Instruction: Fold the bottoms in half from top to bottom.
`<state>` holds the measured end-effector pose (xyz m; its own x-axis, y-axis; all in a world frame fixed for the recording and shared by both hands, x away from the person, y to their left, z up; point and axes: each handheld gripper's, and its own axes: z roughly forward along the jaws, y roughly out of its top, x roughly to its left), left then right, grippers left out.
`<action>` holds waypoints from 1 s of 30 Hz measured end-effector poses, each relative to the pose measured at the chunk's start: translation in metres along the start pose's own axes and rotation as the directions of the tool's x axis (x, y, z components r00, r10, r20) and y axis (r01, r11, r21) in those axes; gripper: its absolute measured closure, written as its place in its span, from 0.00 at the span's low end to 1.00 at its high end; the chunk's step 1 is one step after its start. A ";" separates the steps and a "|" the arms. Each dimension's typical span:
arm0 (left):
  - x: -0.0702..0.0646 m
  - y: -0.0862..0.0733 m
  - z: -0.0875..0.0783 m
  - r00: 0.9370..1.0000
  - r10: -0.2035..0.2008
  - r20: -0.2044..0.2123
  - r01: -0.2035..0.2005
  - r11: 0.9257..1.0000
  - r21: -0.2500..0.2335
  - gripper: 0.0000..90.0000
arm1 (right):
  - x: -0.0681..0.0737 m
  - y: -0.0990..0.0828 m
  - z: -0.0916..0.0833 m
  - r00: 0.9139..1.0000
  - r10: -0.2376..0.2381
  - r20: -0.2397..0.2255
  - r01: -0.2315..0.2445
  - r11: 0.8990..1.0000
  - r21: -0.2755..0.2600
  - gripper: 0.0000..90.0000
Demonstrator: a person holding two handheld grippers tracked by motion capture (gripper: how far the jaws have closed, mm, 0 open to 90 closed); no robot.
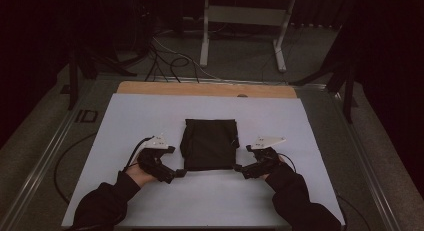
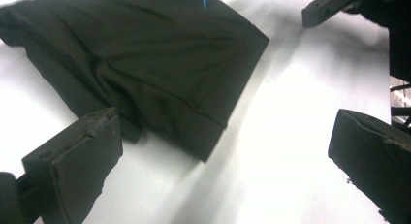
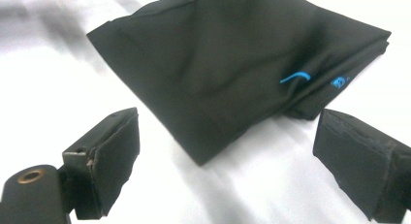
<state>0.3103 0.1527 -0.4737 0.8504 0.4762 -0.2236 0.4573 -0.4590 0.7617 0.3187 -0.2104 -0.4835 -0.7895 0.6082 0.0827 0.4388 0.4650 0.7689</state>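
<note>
A folded black cloth (image 1: 209, 143) lies flat in the middle of the white table sheet (image 1: 150, 111). It has small blue marks near one edge (image 3: 295, 77). My left gripper (image 1: 181, 172) sits at the cloth's near left corner, open, its jaws standing wide with the cloth's corner (image 2: 160, 73) just ahead of them. My right gripper (image 1: 239, 168) sits at the near right corner, open too, and the cloth (image 3: 232, 69) lies just beyond its jaws. Neither gripper holds anything. The right gripper's tip (image 2: 322, 8) shows at the top of the left gripper view.
A wooden strip (image 1: 205, 89) runs along the table's far edge. Beyond it are cables (image 1: 167, 61) on the floor and a white frame stand (image 1: 245, 26). Metal rails (image 1: 45, 151) border the table on both sides.
</note>
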 end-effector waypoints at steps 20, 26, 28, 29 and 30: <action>-0.009 -0.041 -0.025 0.998 -0.054 -0.031 0.054 0.999 0.003 0.00 | 0.004 -0.032 -0.030 0.999 0.018 0.032 -0.019 1.000 0.012 0.10; -0.010 -0.053 -0.036 0.996 -0.084 -0.034 0.084 0.996 0.007 0.00 | 0.004 -0.042 -0.040 0.998 0.031 0.053 -0.032 0.999 0.009 0.10; -0.011 -0.058 -0.041 0.994 -0.095 -0.049 0.095 0.995 0.007 0.00 | 0.003 -0.048 -0.046 0.997 0.035 0.066 -0.036 0.999 0.011 0.10; -0.011 -0.058 -0.041 0.994 -0.095 -0.049 0.095 0.995 0.007 0.00 | 0.003 -0.048 -0.046 0.997 0.035 0.066 -0.036 0.999 0.011 0.10; -0.012 -0.060 -0.042 0.994 -0.092 -0.056 0.093 0.996 0.011 0.00 | 0.004 -0.050 -0.048 0.997 0.041 0.070 -0.043 0.999 0.013 0.10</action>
<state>0.2620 0.2059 -0.4910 0.7887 0.5577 -0.2585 0.5371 -0.4209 0.7310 0.2734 -0.2625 -0.4909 -0.7385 0.6706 0.0699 0.4775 0.4471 0.7564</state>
